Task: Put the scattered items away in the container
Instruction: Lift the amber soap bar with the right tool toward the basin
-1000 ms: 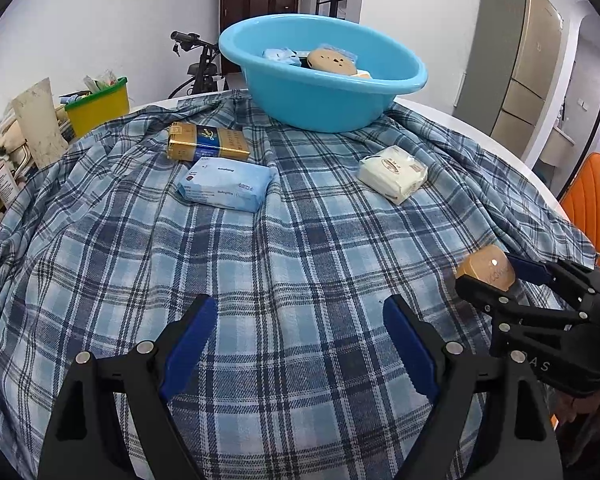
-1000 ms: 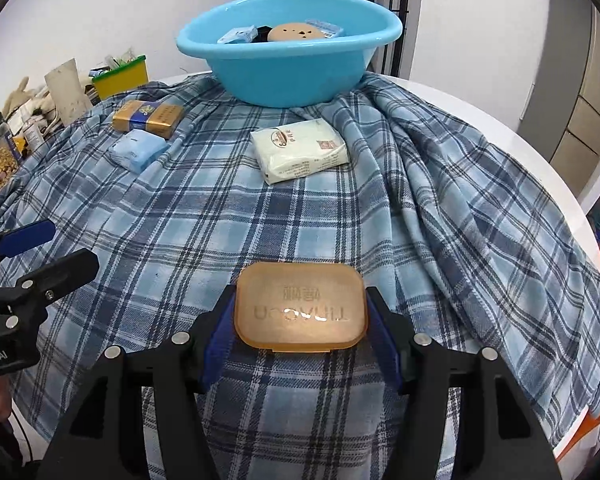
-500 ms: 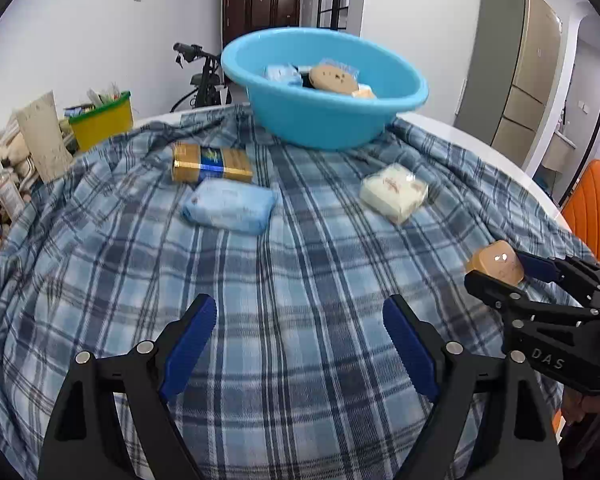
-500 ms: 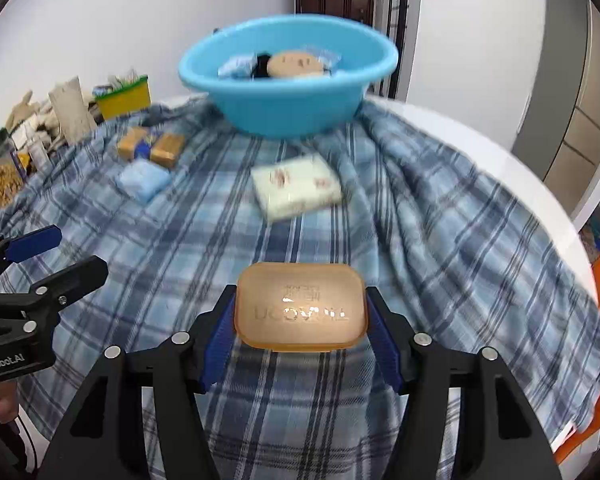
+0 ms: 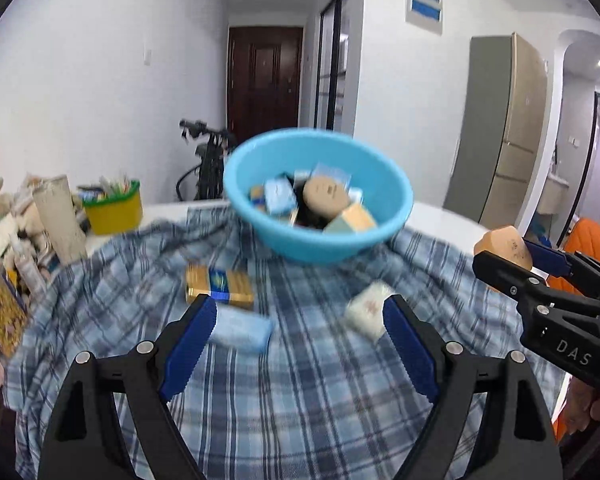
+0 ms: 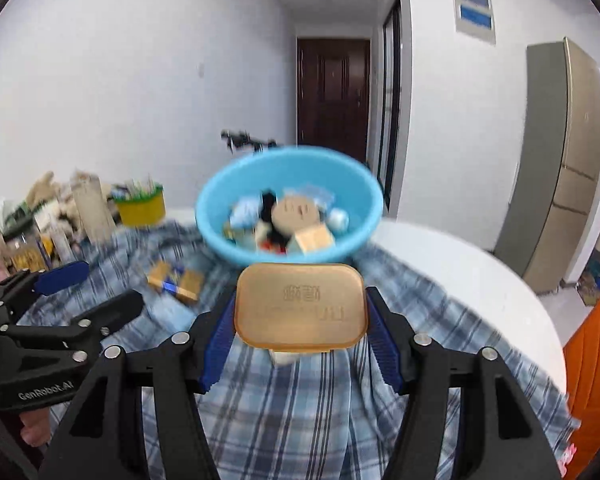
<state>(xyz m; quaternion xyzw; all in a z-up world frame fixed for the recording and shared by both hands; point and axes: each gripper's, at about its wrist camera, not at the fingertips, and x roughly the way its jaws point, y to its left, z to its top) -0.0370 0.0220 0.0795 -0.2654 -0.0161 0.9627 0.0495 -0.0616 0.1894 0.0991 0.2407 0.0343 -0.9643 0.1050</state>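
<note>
We have raised both tools: the right tool [image 6: 300, 312], clenched on the tan soap bar [image 6: 301, 306], now hovers nearer the blue basin [image 6: 220, 216] at the table's far edge; the left tool [image 5: 296, 344] stays released, empty. Release into the basin seems next.

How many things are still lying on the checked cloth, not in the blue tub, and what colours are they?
Gold: 1, the gold box
Light blue: 1, the blue packet
White: 1, the white packet
Total on the cloth: 3
The tan soap bar is not on the cloth: the right gripper holds it up.
</note>
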